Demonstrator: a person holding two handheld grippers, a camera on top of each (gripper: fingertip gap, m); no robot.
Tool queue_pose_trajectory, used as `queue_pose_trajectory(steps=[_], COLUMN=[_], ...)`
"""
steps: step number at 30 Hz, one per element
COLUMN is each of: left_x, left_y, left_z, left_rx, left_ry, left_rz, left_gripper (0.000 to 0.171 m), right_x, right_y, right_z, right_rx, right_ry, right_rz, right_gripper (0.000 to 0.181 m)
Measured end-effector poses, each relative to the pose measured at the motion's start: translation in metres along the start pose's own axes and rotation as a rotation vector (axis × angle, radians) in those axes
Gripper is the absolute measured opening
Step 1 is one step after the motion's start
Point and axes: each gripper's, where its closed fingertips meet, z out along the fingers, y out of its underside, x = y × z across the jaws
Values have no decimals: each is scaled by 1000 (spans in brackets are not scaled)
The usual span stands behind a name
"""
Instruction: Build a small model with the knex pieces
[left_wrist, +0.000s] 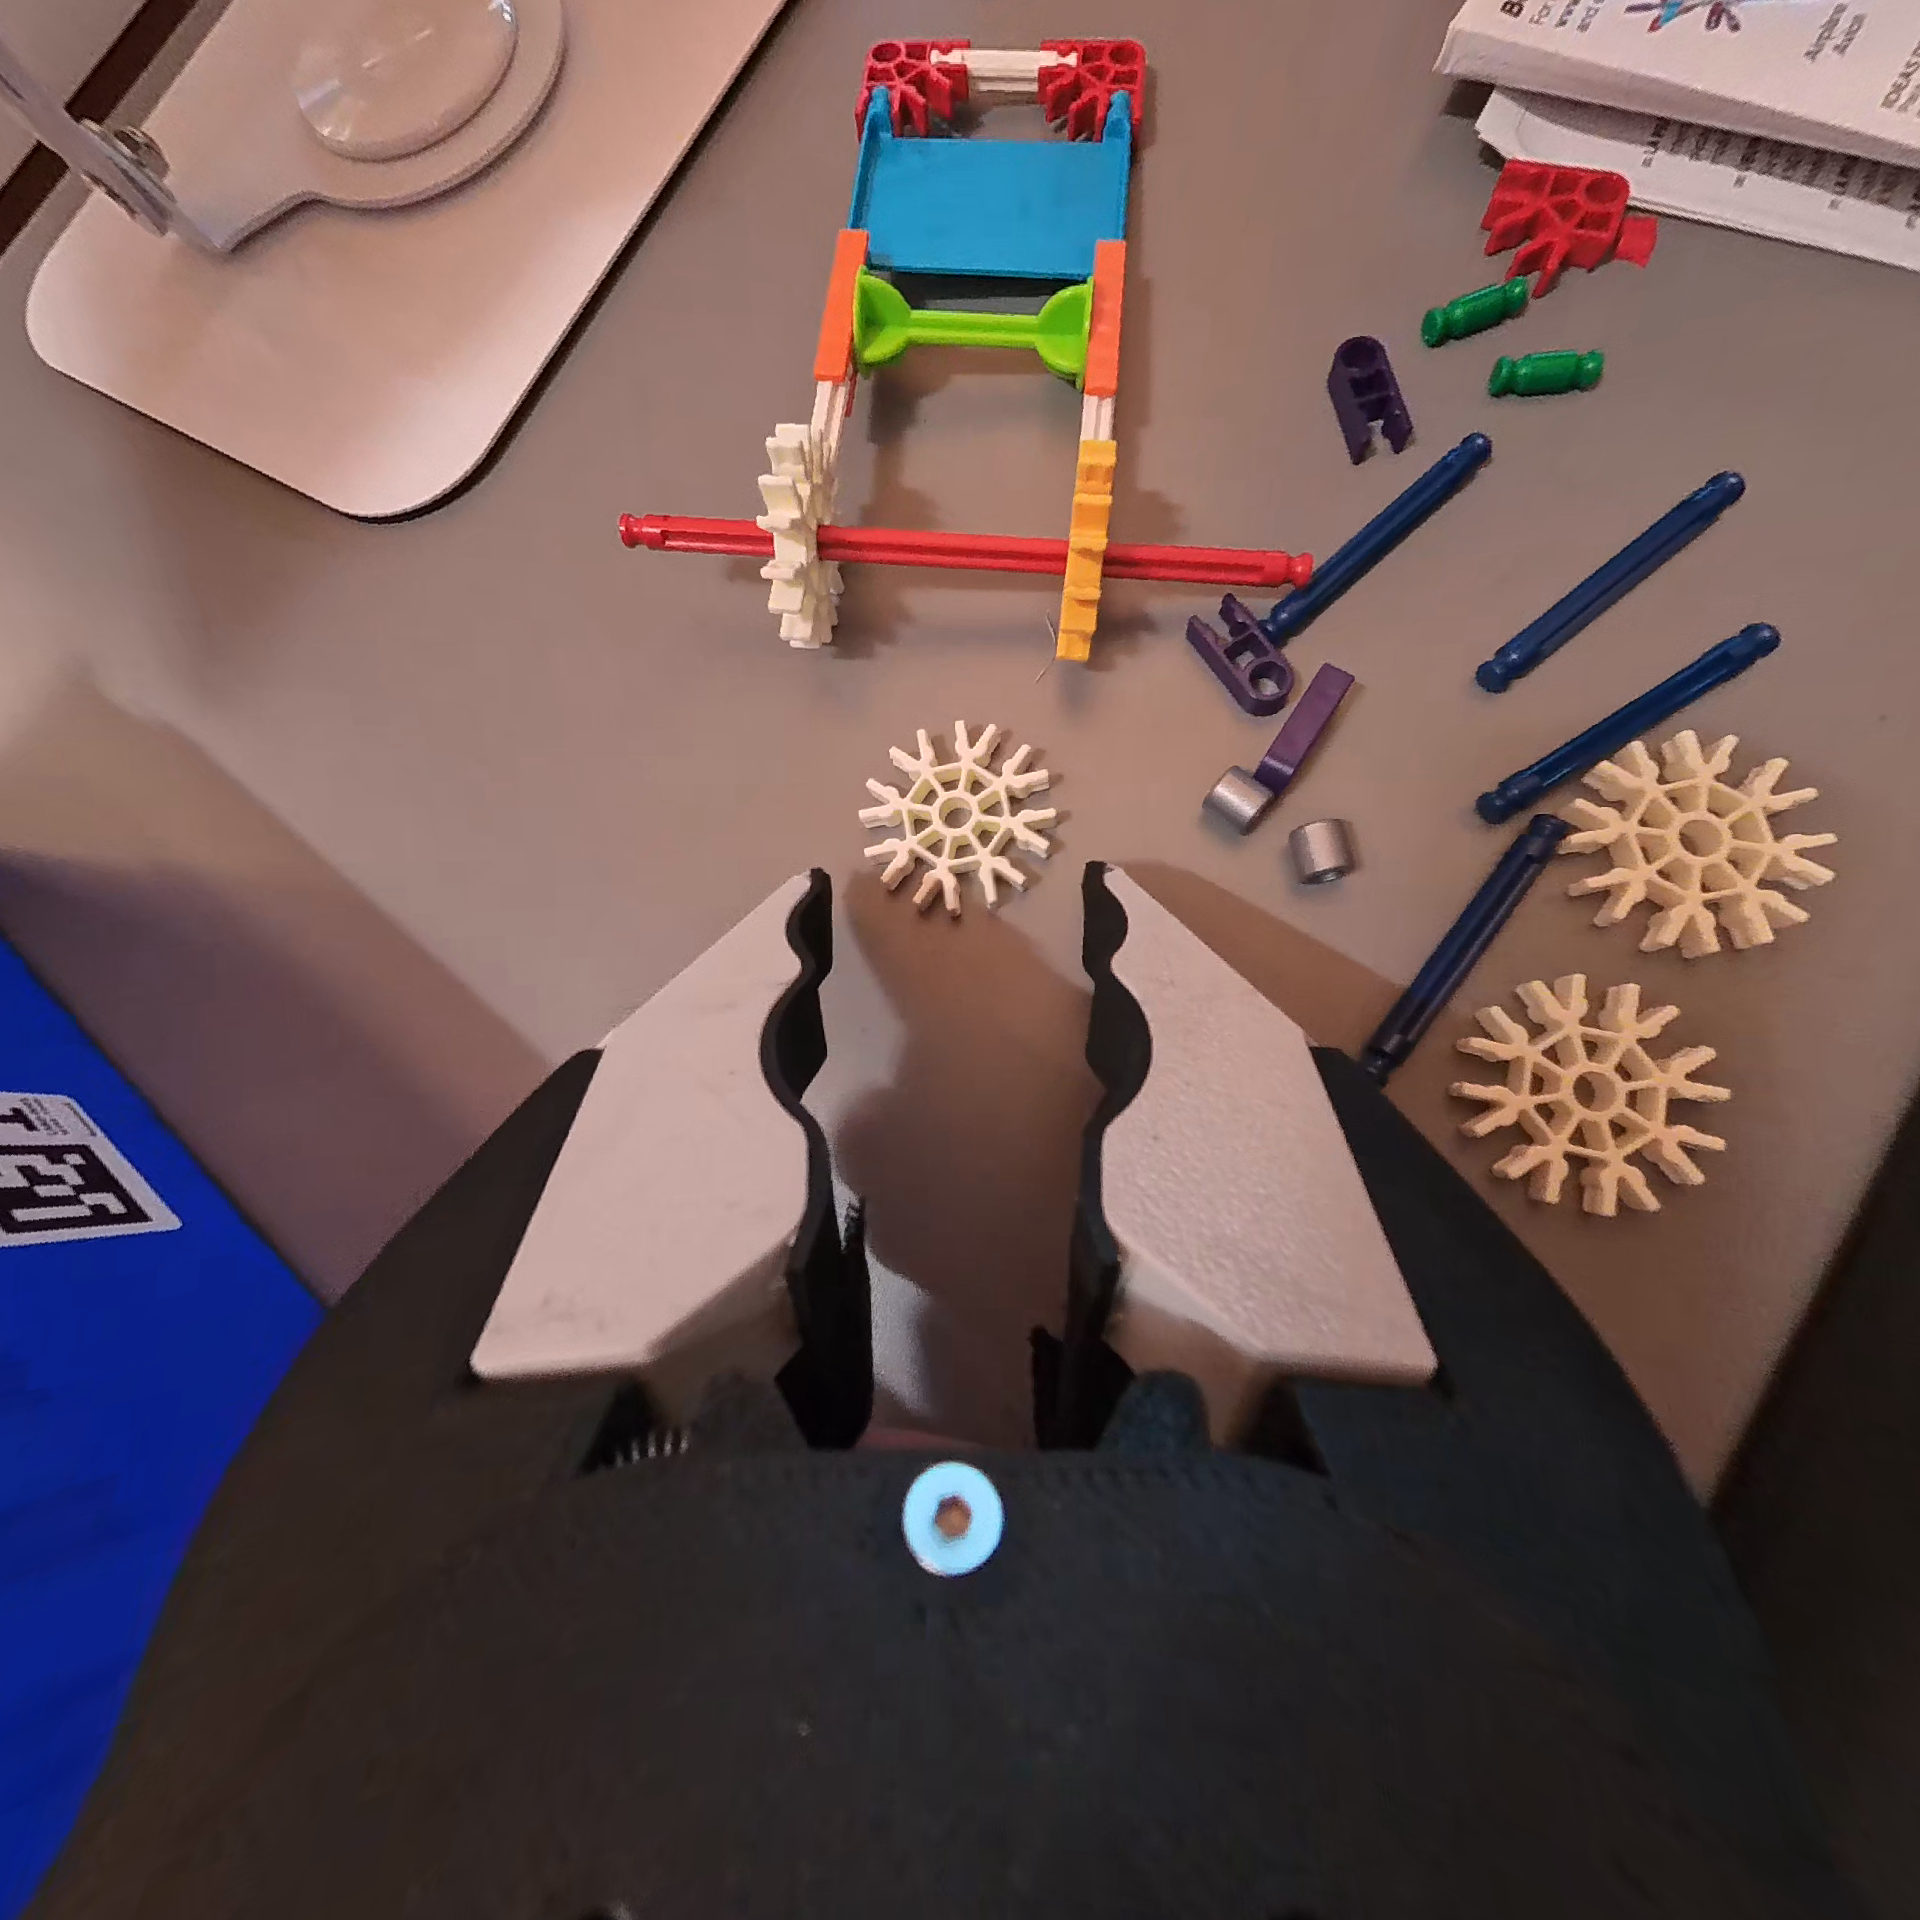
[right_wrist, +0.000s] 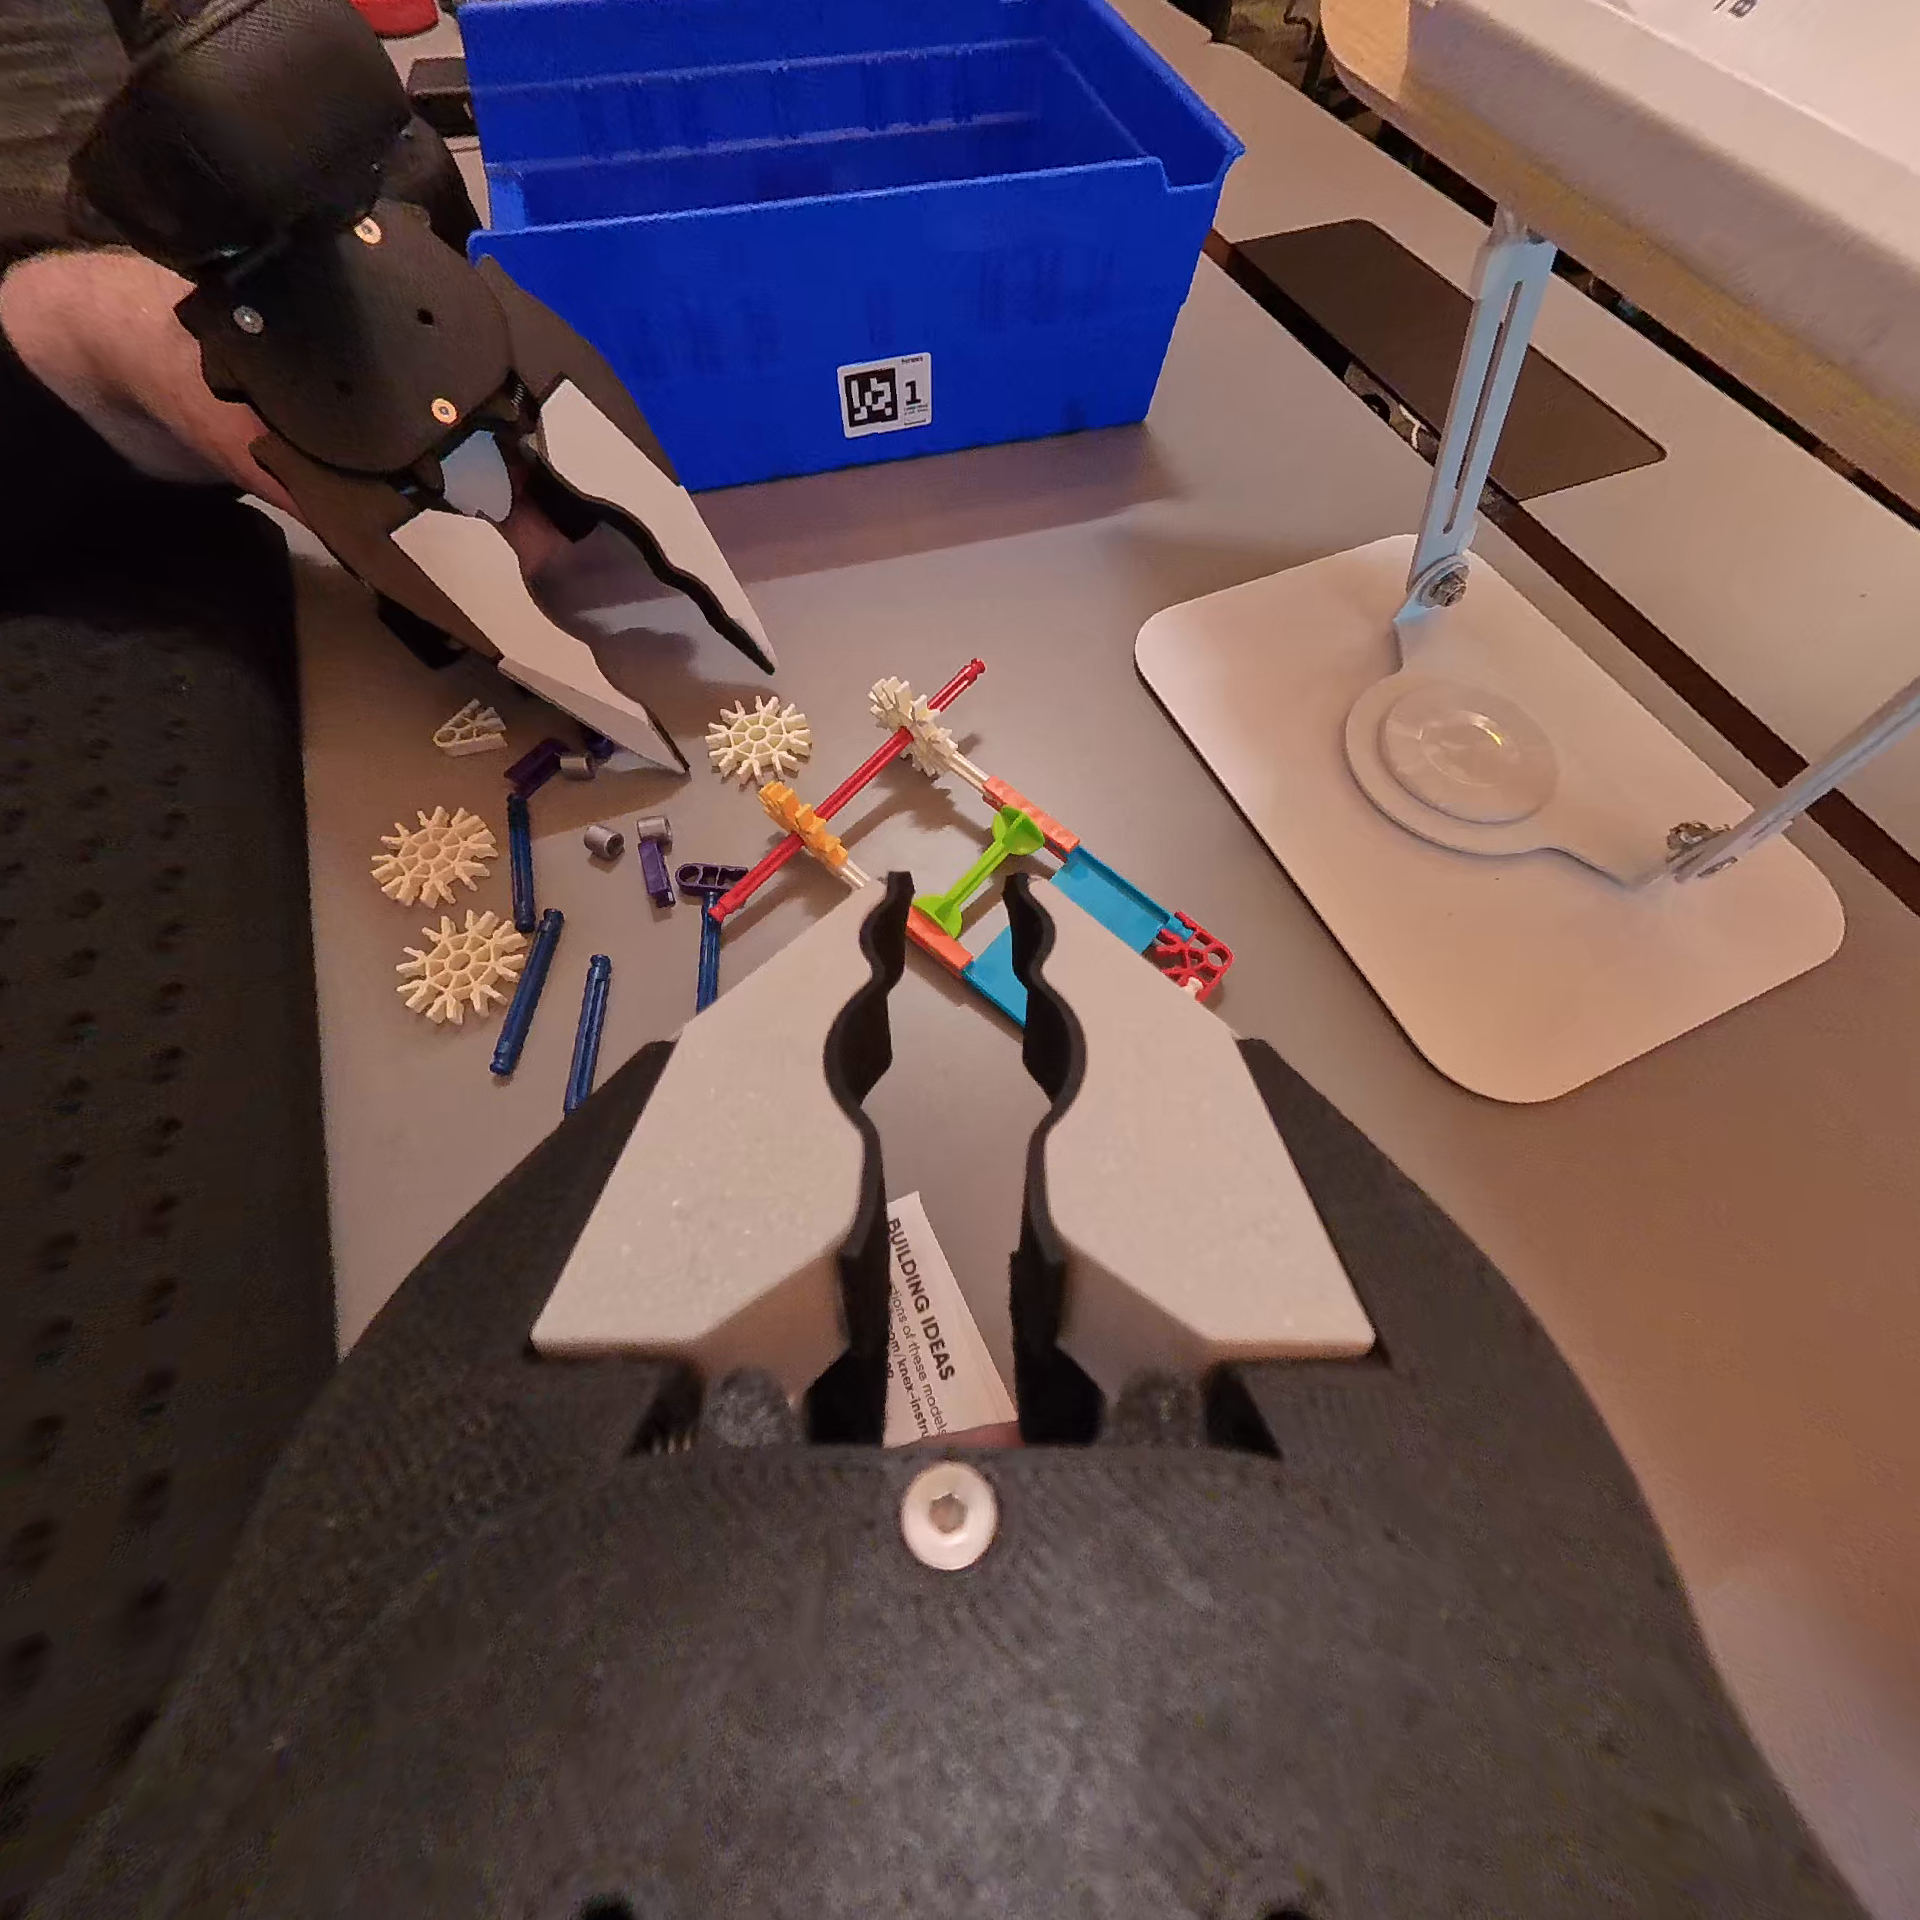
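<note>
A colourful toy frame (left_wrist: 987, 343) of rods and connectors lies on the grey table, with a red rod (left_wrist: 966, 548) through a white snowflake wheel and a yellow connector. My left gripper (left_wrist: 956, 894) is open and empty, just short of a loose white snowflake connector (left_wrist: 958, 817). In the right wrist view the left gripper (right_wrist: 727, 717) hovers beside that connector (right_wrist: 760, 739). My right gripper (right_wrist: 958, 899) is open and empty above the frame (right_wrist: 997, 894), near its green rod (right_wrist: 977, 868).
Loose blue rods (left_wrist: 1616, 582), purple clips (left_wrist: 1371, 400), grey spacers (left_wrist: 1322, 852), green rods, a red connector (left_wrist: 1558, 218) and two cream snowflakes (left_wrist: 1694, 842) lie right of the frame. A blue bin (right_wrist: 831, 260), a lamp base (right_wrist: 1486, 821) and booklets (left_wrist: 1704, 114) surround them. The gap from one gripper's tips to the other's is roughly 20 cm. The red rod (left_wrist: 966, 548) is about 6 cm from my left fingertips and 12 cm from my right.
</note>
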Motion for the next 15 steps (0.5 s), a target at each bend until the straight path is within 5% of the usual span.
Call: queue_pose_trajectory(steps=[15], left_x=[6], left_y=[3], left_z=[0], left_rx=[-3], left_ry=[41], left_rz=[-49], left_gripper=[19], right_x=[3], right_y=[6], right_z=[0], right_rx=[-21], right_ry=[-3], right_rz=[-4], right_gripper=[18])
